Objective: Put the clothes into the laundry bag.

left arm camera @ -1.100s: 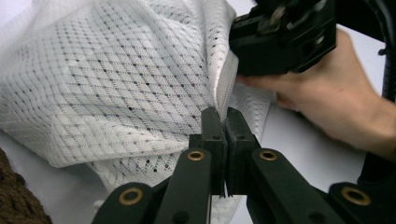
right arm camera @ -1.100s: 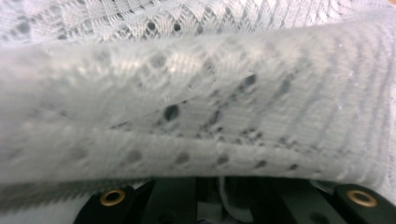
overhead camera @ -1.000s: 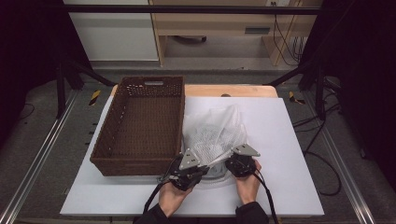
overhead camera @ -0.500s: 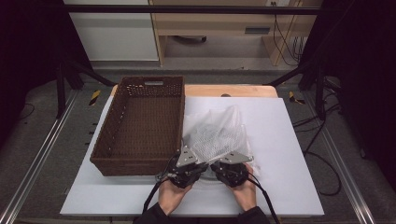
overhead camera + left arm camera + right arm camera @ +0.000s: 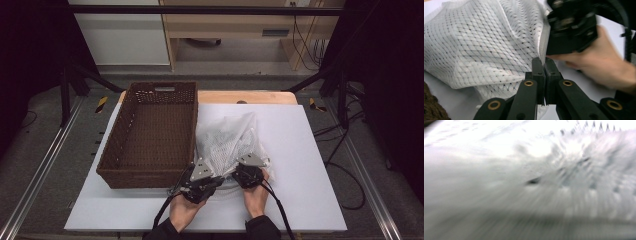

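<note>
Working from the left, a brown wicker basket (image 5: 150,135) stands on the white board (image 5: 310,165), just left of the left tongs (image 5: 216,180) and apart from them. The basket looks empty.

Left tongs: clenched on the near hem of the white mesh bag (image 5: 230,140). In the left gripper view the two black jaws stand pressed together with a thin edge of the bag (image 5: 486,47) pinched between them. The rest of the bag spreads away ahead of the tongs and to their left, crumpled, resting on the board.

Right tongs (image 5: 239,172): positioned just beside the left tongs, at the same near hem, close to the zipper strip (image 5: 543,42). Their jaws have just been opening after a brief closing. The right gripper view is blurred mesh at close range, so whether they grasp cloth cannot be told.

Hazards, by judgement:
- Thin hem in the left tongs. A sharp pull by the right tongs could drag the hem out of the clench.
- Open weave. A jaw tip could snag a mesh hole and stretch or tear it.
- Uncertain right grip. If the right tongs catch only one layer, the bag mouth may not open and may fold shut.
- Tongs crowded together. The two could collide or block each other's grasp.
</note>
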Available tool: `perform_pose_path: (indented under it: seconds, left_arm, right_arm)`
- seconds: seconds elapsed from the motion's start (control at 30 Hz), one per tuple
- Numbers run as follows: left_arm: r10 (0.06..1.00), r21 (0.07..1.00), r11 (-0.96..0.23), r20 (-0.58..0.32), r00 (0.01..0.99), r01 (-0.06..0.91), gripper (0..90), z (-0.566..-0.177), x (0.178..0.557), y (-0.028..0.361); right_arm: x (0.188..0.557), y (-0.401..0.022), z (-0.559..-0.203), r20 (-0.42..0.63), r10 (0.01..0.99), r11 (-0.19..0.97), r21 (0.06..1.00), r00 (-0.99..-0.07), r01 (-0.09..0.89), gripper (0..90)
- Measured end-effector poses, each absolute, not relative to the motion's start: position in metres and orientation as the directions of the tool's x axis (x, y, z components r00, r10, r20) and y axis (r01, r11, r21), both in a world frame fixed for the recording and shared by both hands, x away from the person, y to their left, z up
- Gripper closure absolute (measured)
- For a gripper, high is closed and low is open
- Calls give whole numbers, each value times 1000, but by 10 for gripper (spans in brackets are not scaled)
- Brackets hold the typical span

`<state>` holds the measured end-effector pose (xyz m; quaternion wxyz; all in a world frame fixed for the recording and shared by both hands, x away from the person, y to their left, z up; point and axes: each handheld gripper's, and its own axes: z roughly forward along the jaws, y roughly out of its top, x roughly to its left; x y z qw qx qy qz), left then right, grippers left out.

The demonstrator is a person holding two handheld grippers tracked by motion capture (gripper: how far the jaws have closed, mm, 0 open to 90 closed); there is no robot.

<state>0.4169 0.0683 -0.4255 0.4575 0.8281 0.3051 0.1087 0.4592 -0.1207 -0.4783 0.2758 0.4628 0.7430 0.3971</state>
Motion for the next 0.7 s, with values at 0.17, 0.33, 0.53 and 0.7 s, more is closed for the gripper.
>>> perform_pose_path:
  seconds: [0.17,0.33,0.53,0.7]
  left_arm:
    - [618,827,-389,-94,781,407,880,-427,420,70]
    - [619,828,-383,-98,779,409,880,-427,421,72]
    - [614,830,-374,-112,781,414,880,-425,420,72]
    - [610,827,-380,-111,784,413,880,-424,418,71]
  right_arm:
    - [441,-133,-466,-6,854,274,855,-520,440,485]
    - [435,-127,-470,8,786,342,828,-618,445,693]
    - [456,-107,-484,37,784,356,791,-619,498,869]
    - [472,-97,-488,-61,889,308,813,-453,495,879]
